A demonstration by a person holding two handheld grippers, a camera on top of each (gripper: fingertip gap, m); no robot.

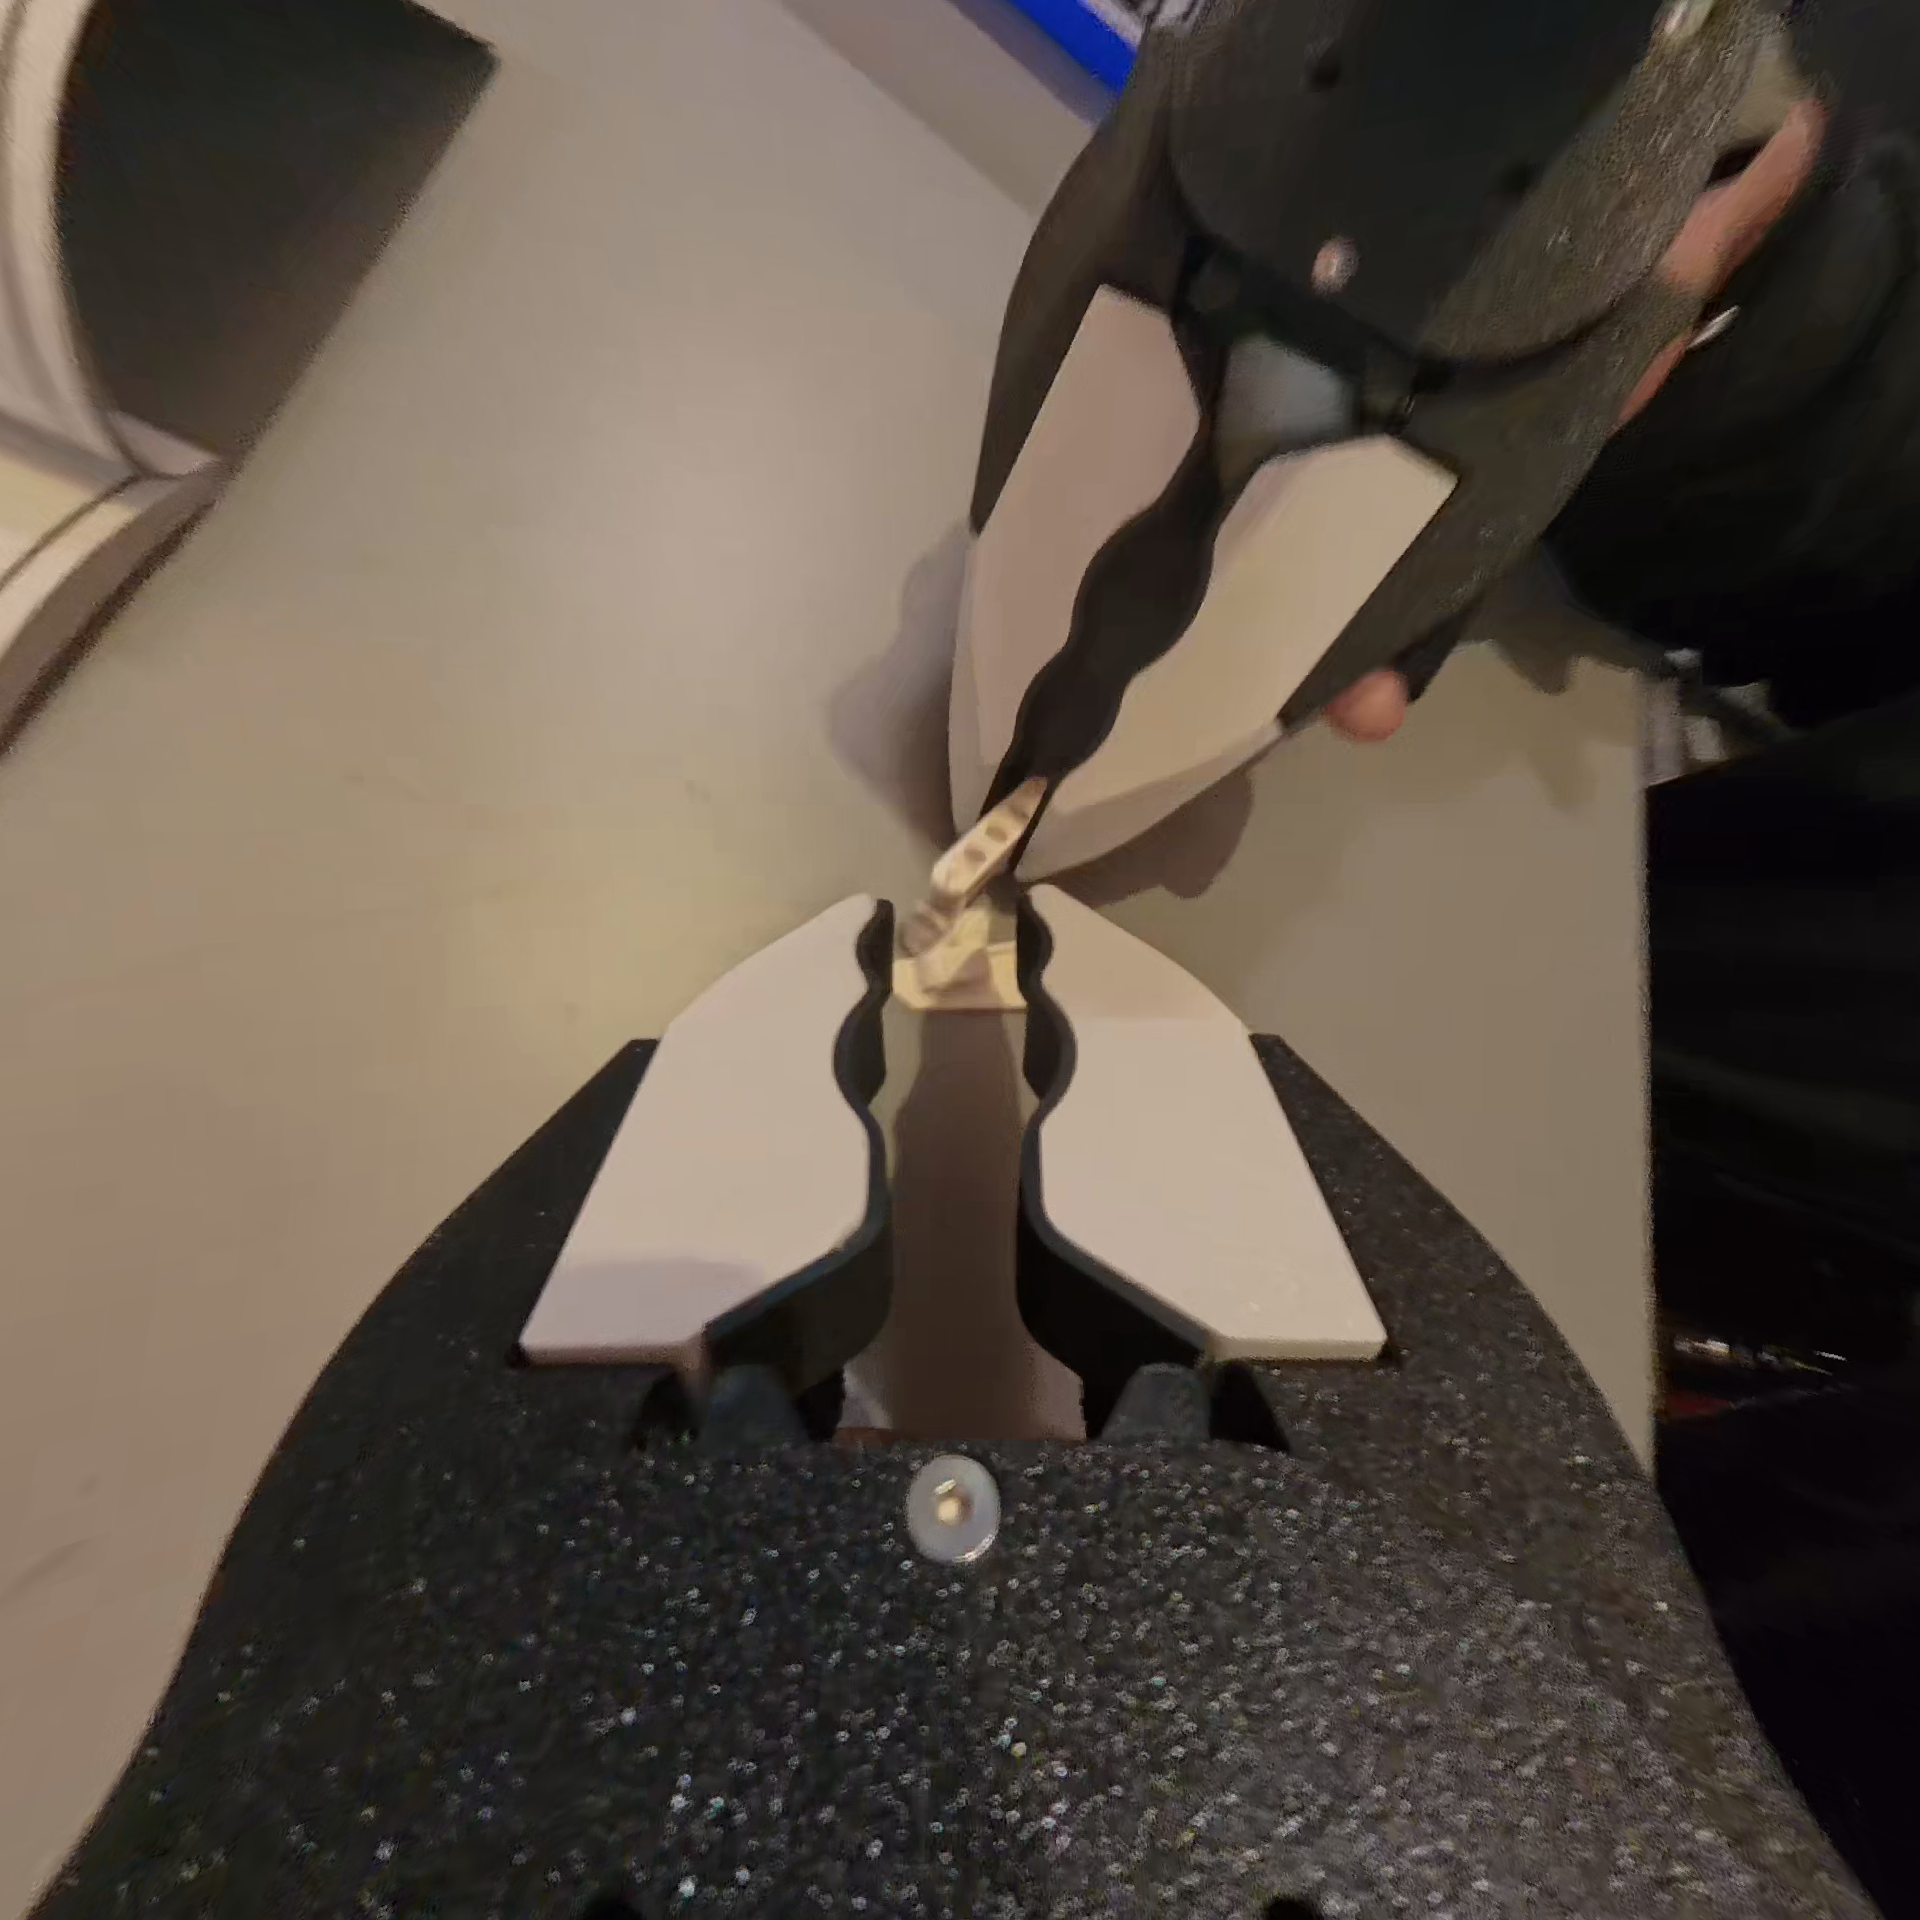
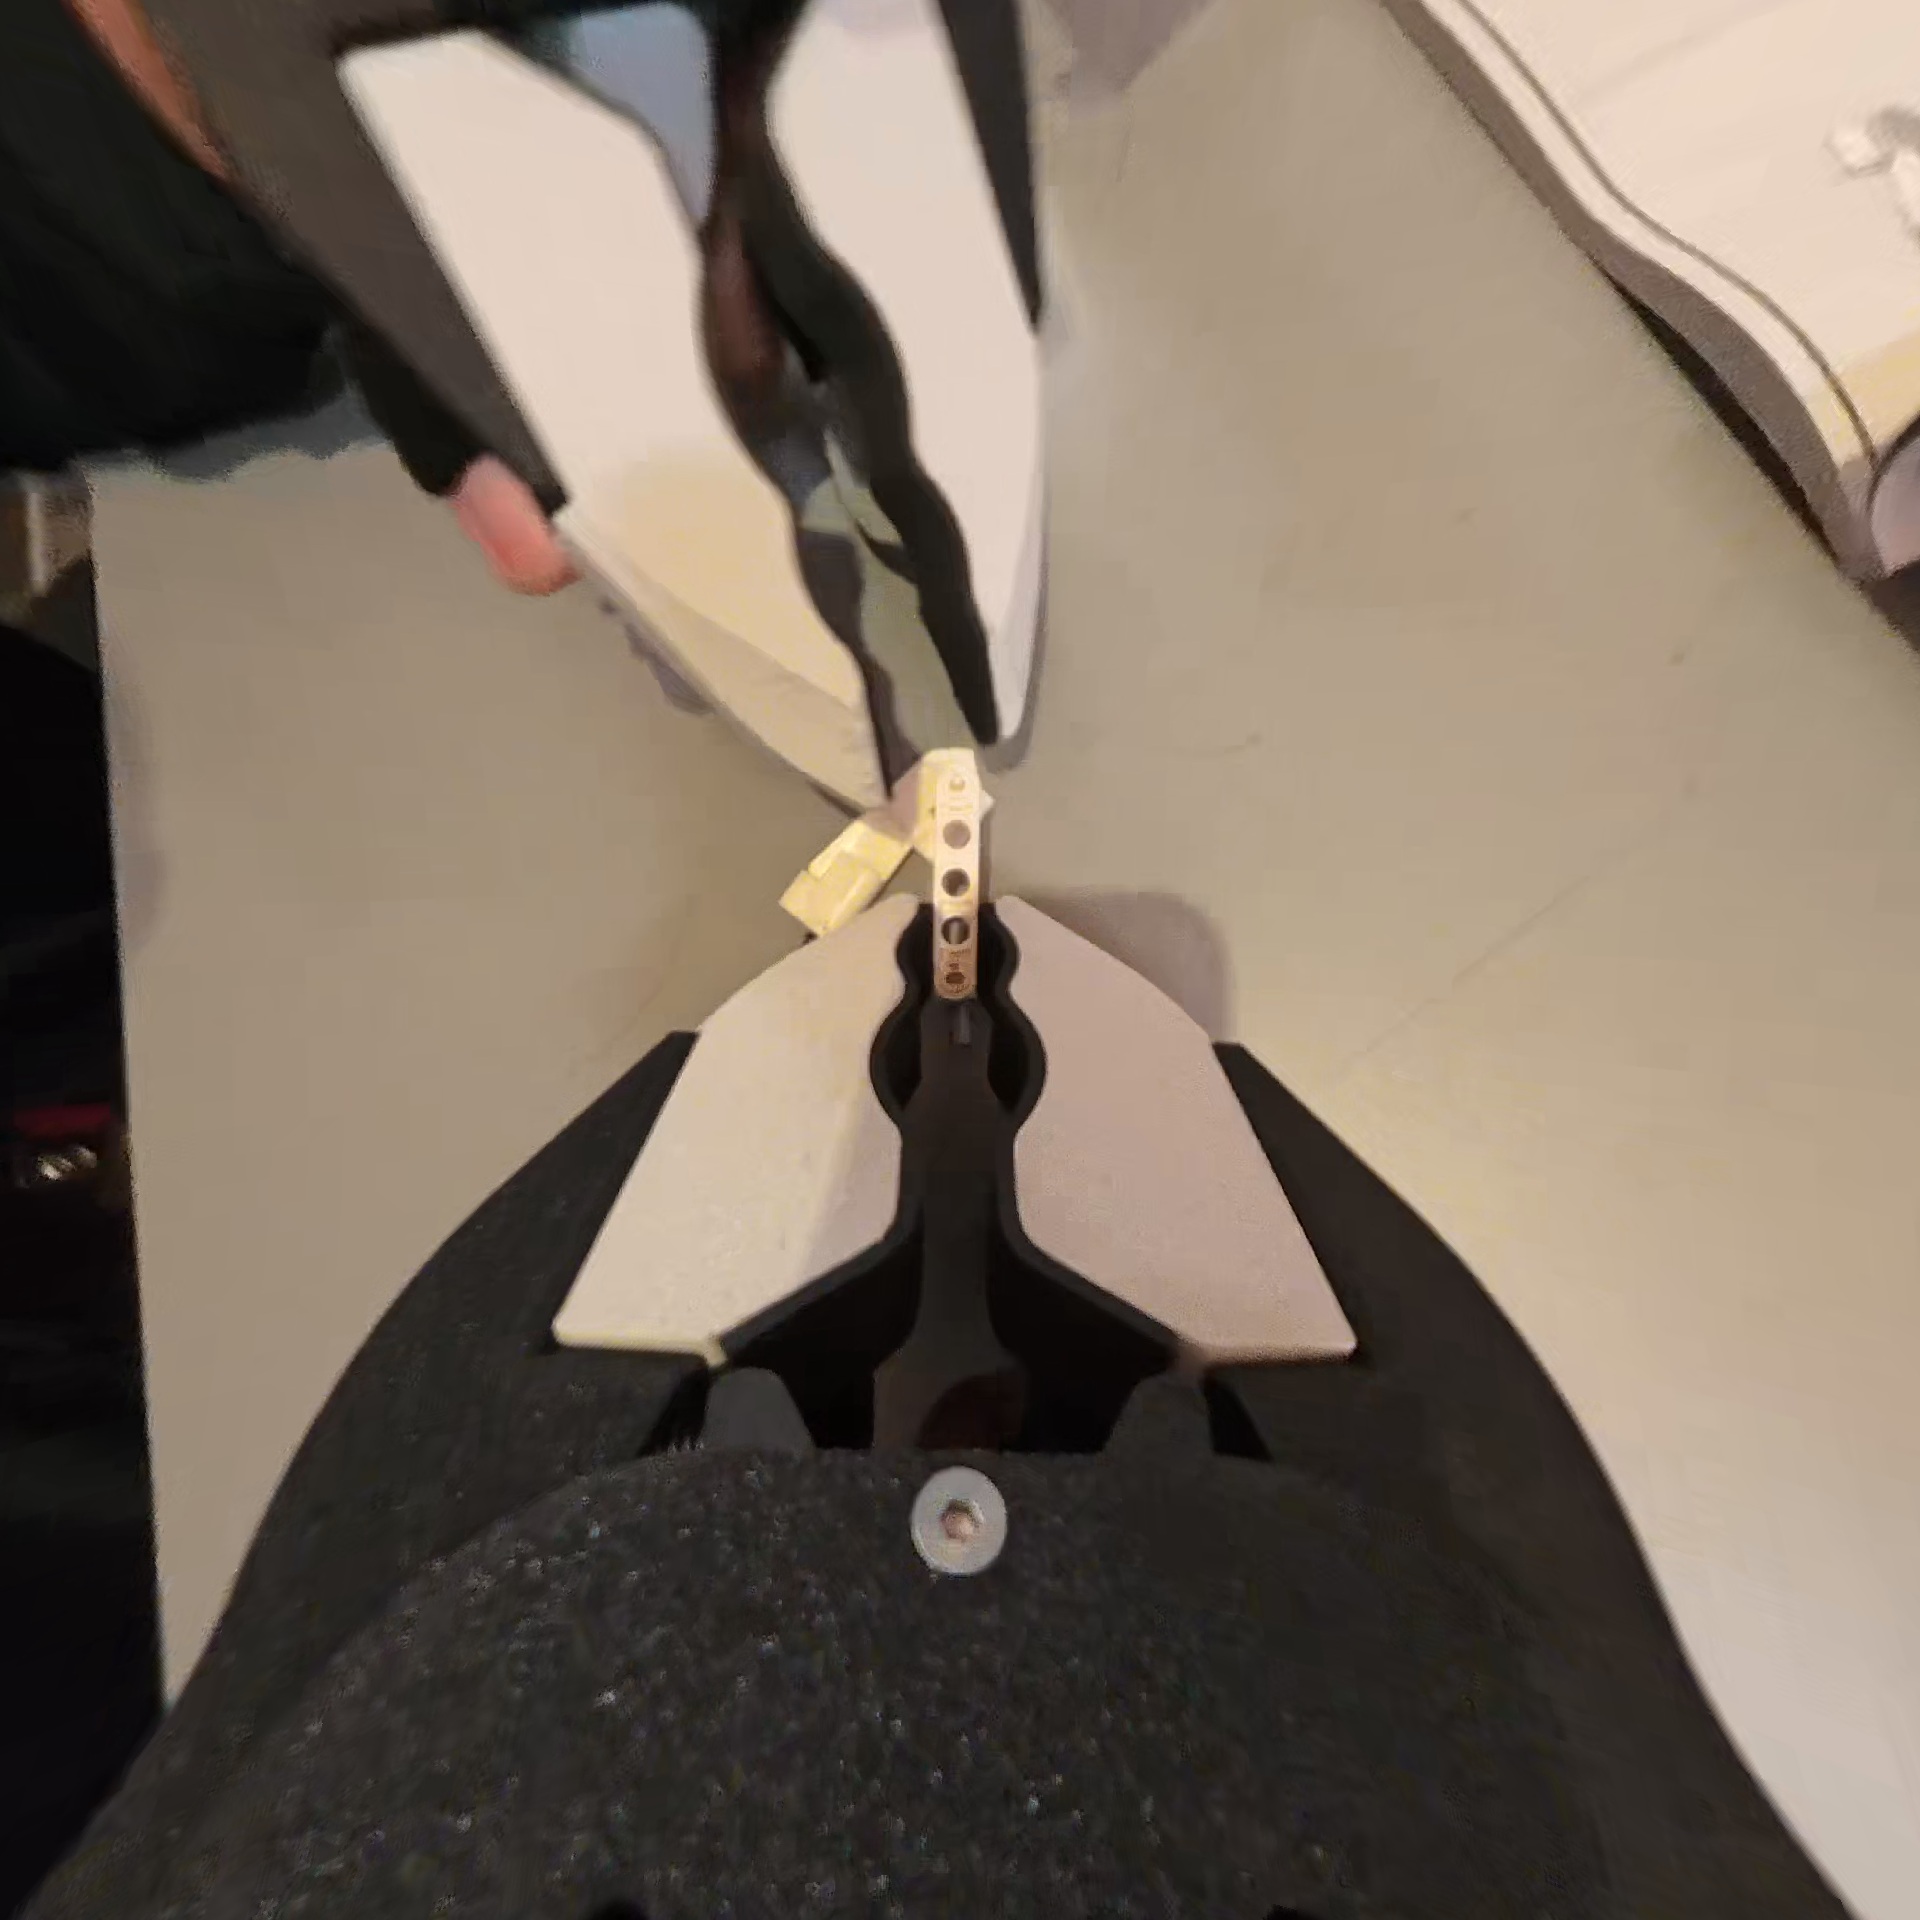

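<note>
My left gripper (image 1: 956, 914) is shut on a small cream block (image 1: 951, 982) that spans the gap between its pads just above the pale table (image 1: 416, 831). My right gripper (image 2: 956, 920) is shut on one end of a thin cream strip with a row of round holes (image 2: 956, 862). The strip's far end meets the cream block (image 2: 842, 873) at the left gripper's tips (image 2: 935, 764). In the left wrist view the right gripper (image 1: 1013, 862) comes in from the upper right, holding the strip (image 1: 987, 831) slanted down onto the block.
A white board with a grey edge (image 1: 62, 416) lies at the table's far side and also shows in the right wrist view (image 2: 1714, 208). A gloved hand (image 1: 1371, 707) grips the right gripper. The table ends at a dark drop (image 1: 1787, 1039). My left and right fingertips are right by each other.
</note>
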